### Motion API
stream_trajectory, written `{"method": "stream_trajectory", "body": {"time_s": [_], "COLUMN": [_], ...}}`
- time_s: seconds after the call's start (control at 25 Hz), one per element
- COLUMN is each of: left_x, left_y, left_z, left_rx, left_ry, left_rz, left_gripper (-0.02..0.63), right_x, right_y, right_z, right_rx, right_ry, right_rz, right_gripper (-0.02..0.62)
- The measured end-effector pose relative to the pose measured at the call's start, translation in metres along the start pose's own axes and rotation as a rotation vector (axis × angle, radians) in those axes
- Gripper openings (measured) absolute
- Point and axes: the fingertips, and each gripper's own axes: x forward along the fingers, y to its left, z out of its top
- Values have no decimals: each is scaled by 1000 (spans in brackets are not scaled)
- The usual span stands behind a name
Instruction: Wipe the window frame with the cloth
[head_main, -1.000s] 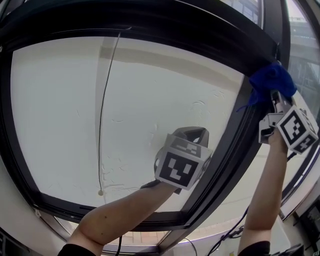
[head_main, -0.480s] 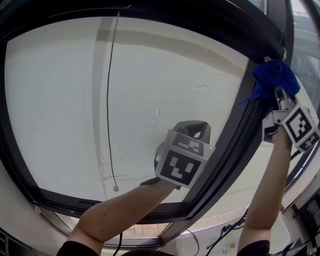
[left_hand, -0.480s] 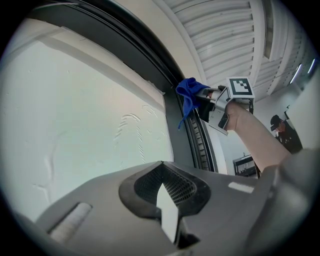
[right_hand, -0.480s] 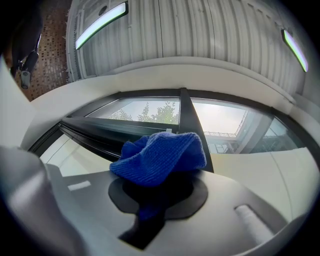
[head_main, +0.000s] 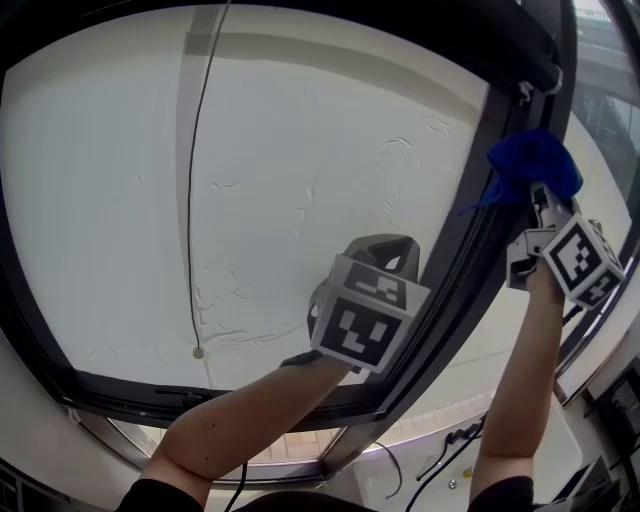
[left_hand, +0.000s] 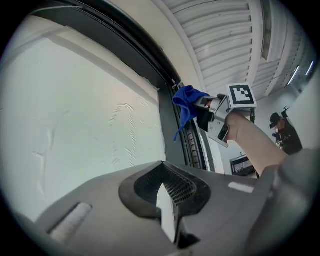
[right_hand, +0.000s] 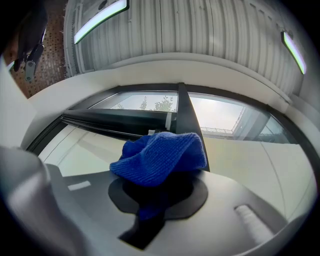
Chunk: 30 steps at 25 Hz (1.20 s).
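Note:
A blue cloth (head_main: 530, 168) is bunched against the dark upright post of the window frame (head_main: 468, 262), a little below its top corner. My right gripper (head_main: 541, 203) is shut on the cloth, arm raised at the right. In the right gripper view the cloth (right_hand: 161, 156) covers the jaw tips, with the frame post (right_hand: 187, 113) straight behind it. My left gripper (head_main: 379, 252) is held up before the white pane, left of the post, shut and holding nothing. The left gripper view has the cloth (left_hand: 186, 102) on the frame (left_hand: 170, 118).
A thin cord (head_main: 190, 200) with a small bead (head_main: 198, 352) hangs down the white pane's left half. The lower frame rail (head_main: 150, 398) runs below it. Cables (head_main: 445, 452) lie beneath the window. A person (left_hand: 283, 134) stands far off at the right.
The cloth and my right gripper have slid slightly down the post from the top corner. The head view has shifted; my left gripper stays about where it was.

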Motion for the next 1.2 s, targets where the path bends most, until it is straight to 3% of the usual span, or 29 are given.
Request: {"method": "stream_trajectory", "body": {"time_s": [0.36, 1.2], "left_x": [-15, -45], "left_y": [-6, -9], "left_z": [-19, -118], "left_rx": [4, -28], "left_ry": [16, 115], "left_rz": [18, 90], "left_gripper": [-6, -6], "right_x": [-28, -101], "right_y": [3, 25], "right_z": [-39, -135], "right_rx": [29, 1], "right_ry": [48, 143], "right_rz": [-27, -61], "right_gripper": [60, 58]}}
